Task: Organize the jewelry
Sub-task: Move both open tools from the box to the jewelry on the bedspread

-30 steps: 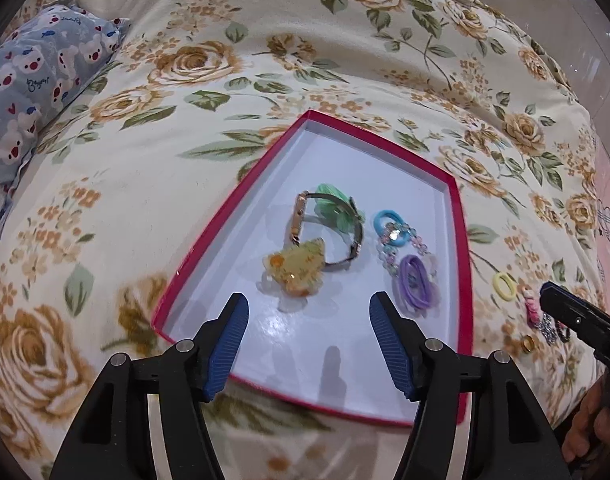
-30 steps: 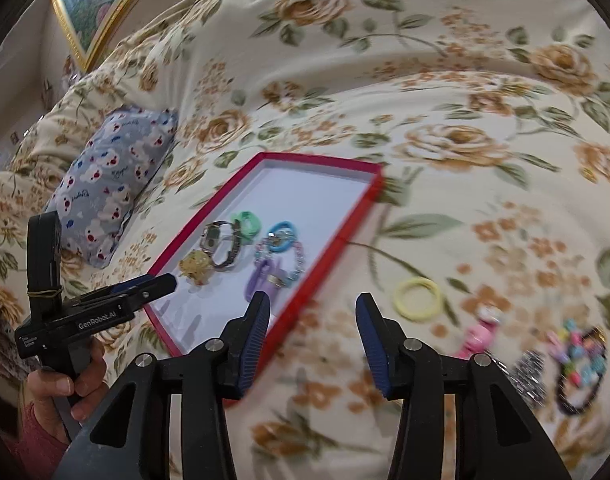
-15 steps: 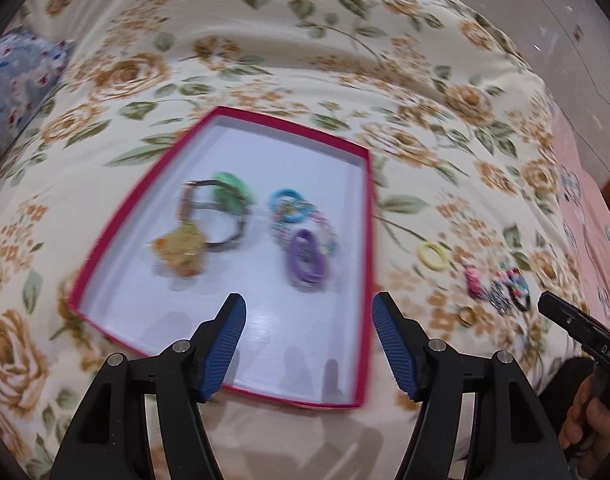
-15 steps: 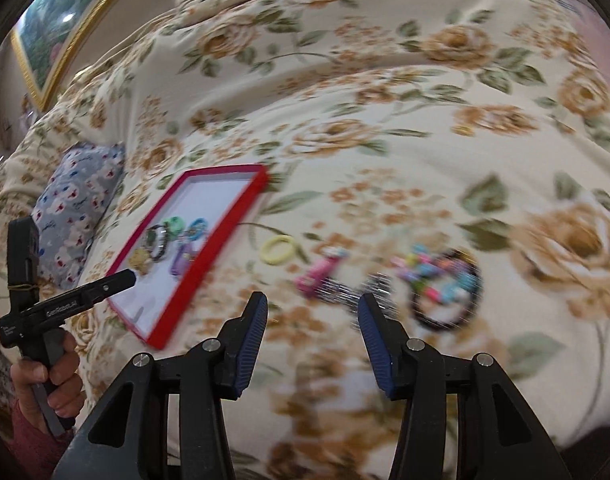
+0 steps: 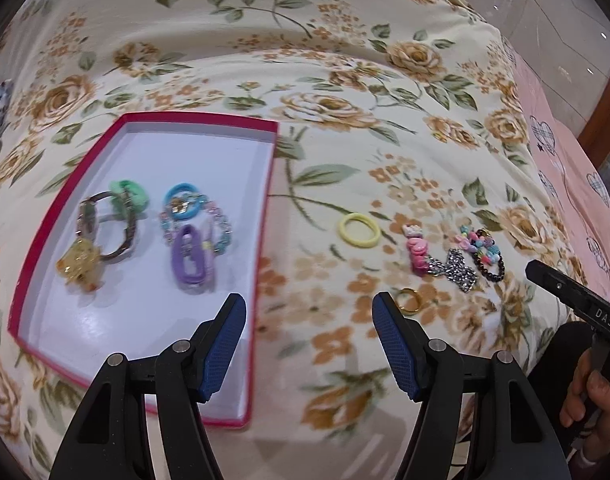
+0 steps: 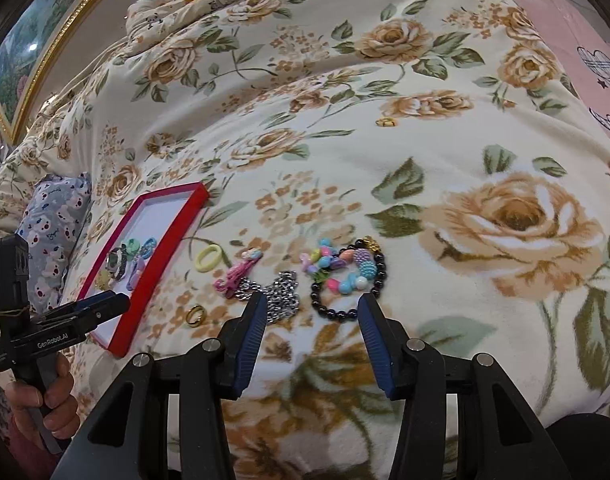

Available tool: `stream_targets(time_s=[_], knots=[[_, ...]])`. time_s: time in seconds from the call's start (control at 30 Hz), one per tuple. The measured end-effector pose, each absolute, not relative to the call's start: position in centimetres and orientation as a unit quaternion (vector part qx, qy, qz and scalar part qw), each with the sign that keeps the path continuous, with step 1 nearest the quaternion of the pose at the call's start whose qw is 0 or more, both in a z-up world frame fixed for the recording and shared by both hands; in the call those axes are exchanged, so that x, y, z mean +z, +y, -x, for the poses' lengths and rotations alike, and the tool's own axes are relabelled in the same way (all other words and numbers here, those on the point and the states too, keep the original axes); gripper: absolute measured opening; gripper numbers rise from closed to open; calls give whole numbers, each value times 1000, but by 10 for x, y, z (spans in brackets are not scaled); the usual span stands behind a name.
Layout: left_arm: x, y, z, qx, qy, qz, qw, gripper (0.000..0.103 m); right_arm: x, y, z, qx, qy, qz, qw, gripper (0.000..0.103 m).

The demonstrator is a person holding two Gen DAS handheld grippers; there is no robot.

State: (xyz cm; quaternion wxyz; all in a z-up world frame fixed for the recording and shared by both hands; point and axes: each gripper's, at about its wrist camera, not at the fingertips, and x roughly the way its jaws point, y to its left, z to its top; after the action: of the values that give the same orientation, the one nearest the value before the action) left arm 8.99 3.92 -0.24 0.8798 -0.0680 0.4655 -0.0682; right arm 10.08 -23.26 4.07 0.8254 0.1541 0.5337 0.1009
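A red-rimmed white box (image 5: 71, 178) (image 6: 161, 252) lies on the floral blanket and holds a watch (image 5: 125, 232), a yellow clip (image 5: 79, 264), green, blue and purple hair ties and a bead bracelet (image 5: 221, 224). Loose on the blanket to its right lie a yellow hair tie (image 5: 359, 230) (image 6: 208, 258), a pink clip (image 5: 417, 252) (image 6: 235, 274), a silver chain (image 5: 459, 270) (image 6: 283, 294), a black and coloured bead bracelet (image 5: 485, 256) (image 6: 347, 272) and a gold ring (image 5: 409, 300) (image 6: 195, 315). My left gripper (image 5: 309, 340) is open, just right of the box's right edge. My right gripper (image 6: 311, 340) is open, just short of the chain and bracelet.
A blue printed pillow (image 6: 55, 216) lies left of the box. A second gold ring (image 6: 386, 122) lies farther back on the blanket. A pink sheet (image 5: 573, 184) covers the right side. A framed picture (image 6: 45, 36) hangs at the back left.
Both grippers have swung right, from over the box toward the loose jewelry. The right gripper has come close to the chain and bead bracelet. Both stay open and empty.
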Motion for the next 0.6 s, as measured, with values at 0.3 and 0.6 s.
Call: stream_targets(time_s=[0.3,0.6], knots=[[-11,13,-115,-87,473,60,874,65,32,-241,-106,87,539,-148,825,47],[-18,-10,-145,-107,480,50,869,64,20,-246,-112,69,561,-133,814,30]])
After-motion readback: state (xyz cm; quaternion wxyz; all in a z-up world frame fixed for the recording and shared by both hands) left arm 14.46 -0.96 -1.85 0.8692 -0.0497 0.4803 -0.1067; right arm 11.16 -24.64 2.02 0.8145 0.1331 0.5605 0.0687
